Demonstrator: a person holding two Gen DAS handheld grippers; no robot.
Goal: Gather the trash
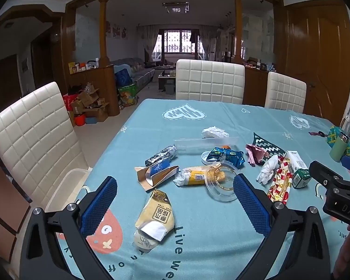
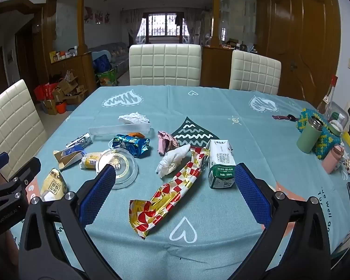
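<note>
- Both tools, left tool (image 1: 175, 206) and right tool (image 2: 175, 192), are held wide open, empty.
- The foil wrapper (image 2: 165, 196) at 12 o'clock is judged light, crinkly, slippery; it is best pinched mid-length.

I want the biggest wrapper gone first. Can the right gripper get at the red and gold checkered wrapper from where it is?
Probably yes. The right gripper is open, and the red and gold wrapper lies flat between its fingers with nothing over it. The milk carton sits beside its far end.
</note>
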